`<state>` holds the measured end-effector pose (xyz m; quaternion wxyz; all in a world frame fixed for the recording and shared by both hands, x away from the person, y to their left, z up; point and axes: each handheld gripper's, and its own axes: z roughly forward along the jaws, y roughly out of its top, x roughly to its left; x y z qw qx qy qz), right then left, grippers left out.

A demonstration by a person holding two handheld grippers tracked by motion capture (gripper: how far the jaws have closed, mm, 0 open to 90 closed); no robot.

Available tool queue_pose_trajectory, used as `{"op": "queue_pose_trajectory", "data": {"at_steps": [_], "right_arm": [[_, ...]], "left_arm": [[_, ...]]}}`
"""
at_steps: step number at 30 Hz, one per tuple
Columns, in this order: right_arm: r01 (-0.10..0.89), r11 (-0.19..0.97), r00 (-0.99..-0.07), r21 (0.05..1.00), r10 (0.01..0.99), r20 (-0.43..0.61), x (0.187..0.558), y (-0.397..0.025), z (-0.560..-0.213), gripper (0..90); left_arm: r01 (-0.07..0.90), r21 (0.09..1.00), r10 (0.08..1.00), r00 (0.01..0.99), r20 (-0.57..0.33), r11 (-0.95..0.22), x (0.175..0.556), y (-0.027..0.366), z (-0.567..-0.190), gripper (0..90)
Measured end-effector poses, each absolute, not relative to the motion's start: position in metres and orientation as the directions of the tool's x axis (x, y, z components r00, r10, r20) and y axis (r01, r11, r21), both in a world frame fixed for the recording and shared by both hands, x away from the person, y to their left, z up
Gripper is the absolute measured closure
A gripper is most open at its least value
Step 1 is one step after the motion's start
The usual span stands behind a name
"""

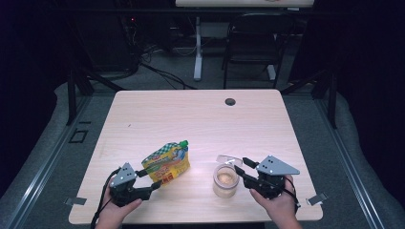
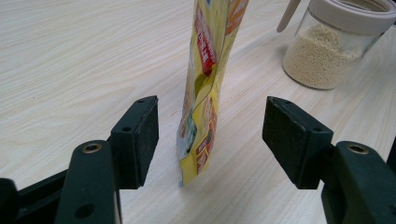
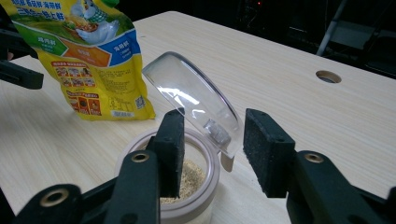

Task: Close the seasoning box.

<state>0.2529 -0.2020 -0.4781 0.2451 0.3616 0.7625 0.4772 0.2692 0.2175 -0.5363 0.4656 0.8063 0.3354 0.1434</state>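
Note:
A yellow stand-up pouch (image 1: 166,163) with a green cap stands upright on the wooden table (image 1: 191,119). My left gripper (image 1: 149,179) is open at the pouch's near lower edge. In the left gripper view, the pouch (image 2: 205,70) rises edge-on between the pads of the gripper (image 2: 210,135), touching neither. A clear glass jar (image 1: 225,181) of pale grains stands to the right, its clear flip lid (image 1: 228,159) raised. My right gripper (image 1: 242,168) is open beside the jar. In the right gripper view, the lid (image 3: 191,95) stands between the spread pads of the gripper (image 3: 212,149), above the jar (image 3: 189,184).
The table has a round cable hole (image 1: 230,101) near its far edge. A dark chair (image 1: 253,43) and a white desk leg (image 1: 197,47) stand on the floor beyond the table. Black frame struts (image 1: 76,86) flank the table.

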Motion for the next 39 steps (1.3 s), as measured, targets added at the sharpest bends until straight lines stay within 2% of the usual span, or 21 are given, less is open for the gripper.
{"op": "queue_pose_trajectory", "data": {"at_steps": [10,25,39], "right_arm": [[0.331,0.277,-0.608,0.902,0.794,-0.021,0.246,-0.204,-0.483,64.3],[0.336,0.278,-0.595,0.9,0.803,-0.026,0.236,-0.206,-0.498,81.4],[0.364,0.296,-0.61,0.883,0.792,-0.014,0.234,-0.207,-0.509,81.3]], "left_arm": [[0.406,0.847,0.674,0.734,-0.08,-0.342,0.269,0.218,-0.536,36.8],[0.401,0.846,0.671,0.738,-0.072,-0.35,0.269,0.215,-0.538,36.8],[0.397,0.849,0.669,0.74,-0.072,-0.348,0.269,0.216,-0.537,37.6]]}}
